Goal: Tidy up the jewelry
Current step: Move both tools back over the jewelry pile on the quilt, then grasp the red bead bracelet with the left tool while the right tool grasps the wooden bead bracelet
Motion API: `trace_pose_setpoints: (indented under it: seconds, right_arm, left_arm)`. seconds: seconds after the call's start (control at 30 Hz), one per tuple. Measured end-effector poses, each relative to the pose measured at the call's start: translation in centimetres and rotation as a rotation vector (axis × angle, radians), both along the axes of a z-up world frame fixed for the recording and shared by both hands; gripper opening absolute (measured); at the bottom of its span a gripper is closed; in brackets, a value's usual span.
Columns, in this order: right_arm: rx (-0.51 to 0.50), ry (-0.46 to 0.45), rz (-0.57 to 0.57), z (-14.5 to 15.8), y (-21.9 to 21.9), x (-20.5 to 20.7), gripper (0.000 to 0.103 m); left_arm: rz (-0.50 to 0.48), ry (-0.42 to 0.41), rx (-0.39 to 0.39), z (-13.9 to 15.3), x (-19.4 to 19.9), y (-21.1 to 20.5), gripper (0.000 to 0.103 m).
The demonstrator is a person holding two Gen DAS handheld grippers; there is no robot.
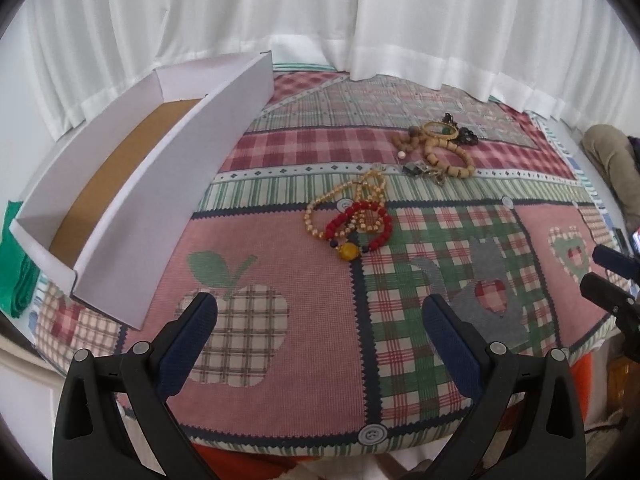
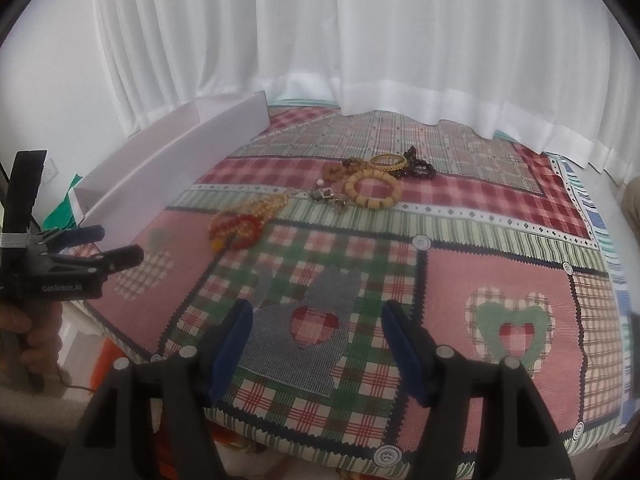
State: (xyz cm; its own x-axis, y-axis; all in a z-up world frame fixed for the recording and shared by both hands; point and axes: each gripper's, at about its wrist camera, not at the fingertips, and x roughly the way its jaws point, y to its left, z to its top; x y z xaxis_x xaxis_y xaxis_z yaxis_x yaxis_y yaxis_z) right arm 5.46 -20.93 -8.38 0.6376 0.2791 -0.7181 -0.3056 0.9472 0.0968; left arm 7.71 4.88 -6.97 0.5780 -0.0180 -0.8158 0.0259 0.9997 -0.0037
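Left wrist view shows both grippers' fingers (image 1: 448,332) spread and empty, the white box (image 1: 172,196) bare, all jewelry (image 1: 352,220) still mid-worktop, unsorted.

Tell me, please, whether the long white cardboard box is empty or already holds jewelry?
Empty, as far as visible: the long white cardboard box shows only bare brown floor; its near end is hidden behind the wall.

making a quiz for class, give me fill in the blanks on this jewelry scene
1. The white box holds ____ jewelry so far.
2. The red bead bracelet lies on the ____ bead strand.
3. Both the left gripper and right gripper are ____.

Missing: no; gold; open
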Motion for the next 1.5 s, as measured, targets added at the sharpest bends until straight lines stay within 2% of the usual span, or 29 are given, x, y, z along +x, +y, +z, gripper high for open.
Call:
trace_pose_setpoints:
  seconds: [0.43,0.7,0.93,1.03,1.23,1.3,1.4,1.5]
  right_arm:
    - [0.004,0.065,0.034,-0.4,-0.1,2.6,0.068]
    - [-0.013,0.108,0.048,-0.7,-0.8,6.3,0.068]
    - [-0.029,0.092,0.099,-0.7,-0.7,11.4,0.068]
    - [-0.025,0.089,0.119,-0.8,-0.5,14.7,0.068]
    - [-0.093,0.161,0.231,-3.2,1.8,20.6,0.068]
    - [-0.115,0.182,0.254,-4.3,2.5,21.7,0.065]
    - [-0.097,0.231,0.246,-5.3,2.7,23.4,0.057]
    - [-0.106,0.267,0.242,-6.0,3.2,24.7,0.044]
  left_arm:
    - [0.030,0.063,-0.021,-1.8,3.0,0.7,0.102]
    - [0.031,0.114,-0.035,-4.0,6.4,-0.2,0.101]
    - [0.068,0.146,-0.018,-6.3,9.0,-1.2,0.100]
    - [0.082,0.157,-0.015,-6.9,9.6,-1.3,0.095]
    - [0.097,0.185,-0.023,-8.1,10.3,-1.3,0.088]
    - [0.097,0.189,-0.026,-8.3,10.5,-1.3,0.085]
    - [0.104,0.194,-0.033,-8.6,10.7,-1.1,0.084]
    - [0.111,0.203,-0.054,-8.9,10.9,-0.9,0.076]
